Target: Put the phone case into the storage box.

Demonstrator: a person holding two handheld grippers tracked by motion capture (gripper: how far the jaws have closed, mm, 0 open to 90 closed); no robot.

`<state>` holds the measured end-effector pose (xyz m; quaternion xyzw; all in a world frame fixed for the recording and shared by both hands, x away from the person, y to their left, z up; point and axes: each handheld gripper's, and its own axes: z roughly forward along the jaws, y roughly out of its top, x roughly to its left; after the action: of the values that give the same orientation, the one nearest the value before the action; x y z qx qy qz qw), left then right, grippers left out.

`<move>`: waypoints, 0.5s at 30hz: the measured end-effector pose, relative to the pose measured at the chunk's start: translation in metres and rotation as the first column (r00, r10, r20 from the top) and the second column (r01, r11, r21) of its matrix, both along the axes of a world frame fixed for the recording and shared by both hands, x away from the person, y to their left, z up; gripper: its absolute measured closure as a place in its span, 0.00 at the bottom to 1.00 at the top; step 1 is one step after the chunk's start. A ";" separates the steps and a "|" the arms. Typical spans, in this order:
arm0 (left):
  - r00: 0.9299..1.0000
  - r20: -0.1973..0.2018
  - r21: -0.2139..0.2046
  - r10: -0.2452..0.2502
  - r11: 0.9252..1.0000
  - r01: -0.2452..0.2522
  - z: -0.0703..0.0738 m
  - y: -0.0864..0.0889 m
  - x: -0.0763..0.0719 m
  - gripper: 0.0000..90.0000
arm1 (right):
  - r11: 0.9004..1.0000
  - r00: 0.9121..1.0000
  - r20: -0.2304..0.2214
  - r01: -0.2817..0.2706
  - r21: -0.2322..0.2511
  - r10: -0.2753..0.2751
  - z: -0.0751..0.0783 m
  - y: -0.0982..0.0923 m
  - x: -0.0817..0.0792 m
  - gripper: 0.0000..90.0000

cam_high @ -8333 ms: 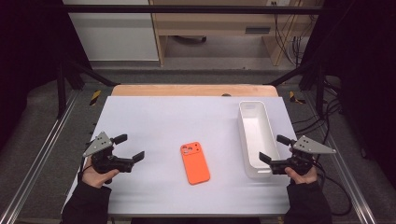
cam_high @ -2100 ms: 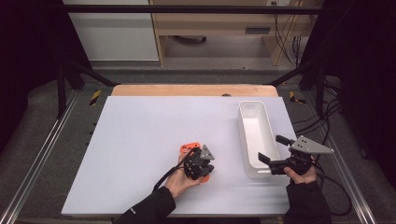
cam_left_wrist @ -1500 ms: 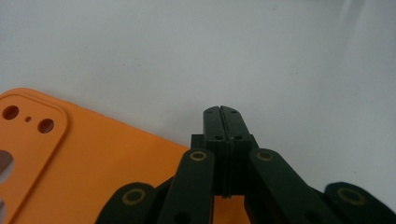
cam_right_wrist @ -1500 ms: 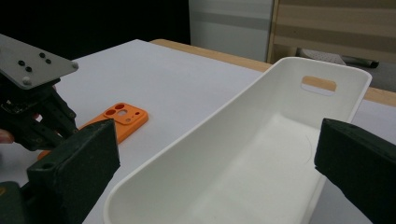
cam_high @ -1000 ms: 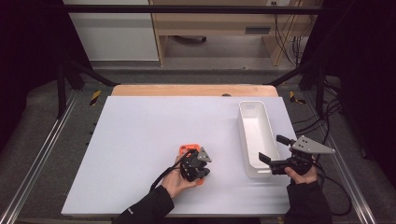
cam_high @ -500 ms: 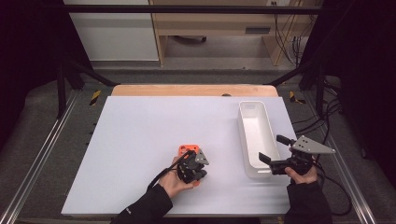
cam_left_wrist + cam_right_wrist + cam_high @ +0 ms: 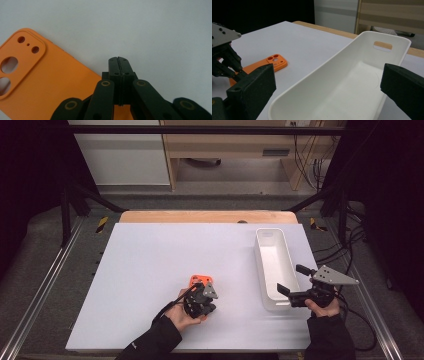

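Case (image 7: 50, 85) orange, flat on table, camera cutouts; left gripper (image 7: 119, 61) jaws pressed together, right gripper (image 7: 327, 90) jaws spread.

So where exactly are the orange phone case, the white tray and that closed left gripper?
orange phone case (image 7: 50, 85): left gripper view, on its flat back below the camera cutouts.
white tray (image 7: 274, 257): high view, on its bare inside floor.
left gripper (image 7: 119, 63): left gripper view, at the tips of its shut jaws.

The phone case (image 7: 50, 82) looks like matt orange silicone or soft plastic, smooth. The white bin (image 7: 352, 82) is smooth plastic with a slight sheen. The table (image 7: 165, 250) has a matt white top and a bare wooden far edge.
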<state>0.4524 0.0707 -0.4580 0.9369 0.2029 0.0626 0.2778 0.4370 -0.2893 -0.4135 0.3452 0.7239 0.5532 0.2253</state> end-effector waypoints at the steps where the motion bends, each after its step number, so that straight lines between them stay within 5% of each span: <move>1: 1.000 -0.001 -0.001 0.001 1.000 -0.001 0.000 0.003 0.000 1.00 | 1.000 1.000 0.000 0.000 -0.001 0.000 0.000 0.000 0.000 0.01; 15: 1.000 0.005 0.014 0.006 1.000 -0.006 0.001 0.015 -0.003 1.00 | 1.000 1.000 0.002 0.002 0.001 -0.002 0.000 0.000 0.000 0.01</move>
<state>0.4495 0.0859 -0.4573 0.9381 0.2047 0.0671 0.2713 0.4366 -0.2896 -0.4132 0.3454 0.7231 0.5537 0.2264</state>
